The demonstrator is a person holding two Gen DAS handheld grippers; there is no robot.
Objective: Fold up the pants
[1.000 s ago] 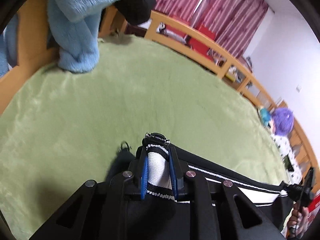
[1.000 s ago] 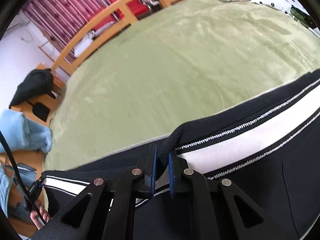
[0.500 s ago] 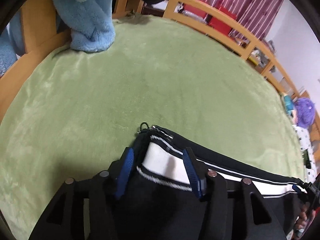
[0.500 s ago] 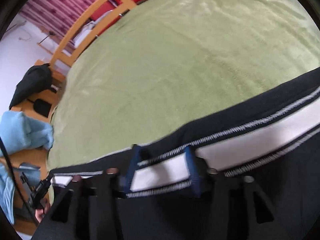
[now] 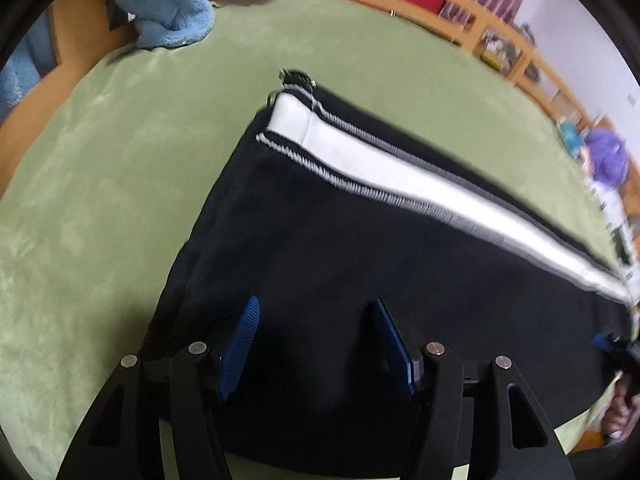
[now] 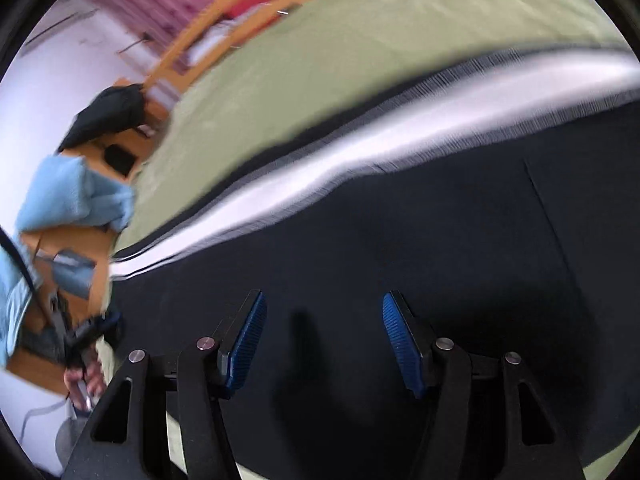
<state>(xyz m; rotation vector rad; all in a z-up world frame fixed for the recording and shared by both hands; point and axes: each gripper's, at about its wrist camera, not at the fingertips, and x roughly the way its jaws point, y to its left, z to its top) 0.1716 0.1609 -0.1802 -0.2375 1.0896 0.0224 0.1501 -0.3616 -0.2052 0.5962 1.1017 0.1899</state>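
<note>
**Pants flat on bed, both grippers off**

One pair of pants, black knit w/ a wide white side stripe edged in zigzag stitching, lies spread flat on the fuzzy green bed cover. Left gripper angles steeply down over the black cloth; its jaws have just been opening, blue ribbed pads apart, gripping nothing. Right gripper likewise: tilted down, jaws parted, nothing clamped. Fluffy light-blue blanket sits at the wooden bed rail.

Matt black knit pants, plush, seemingly fleece blanket
</note>
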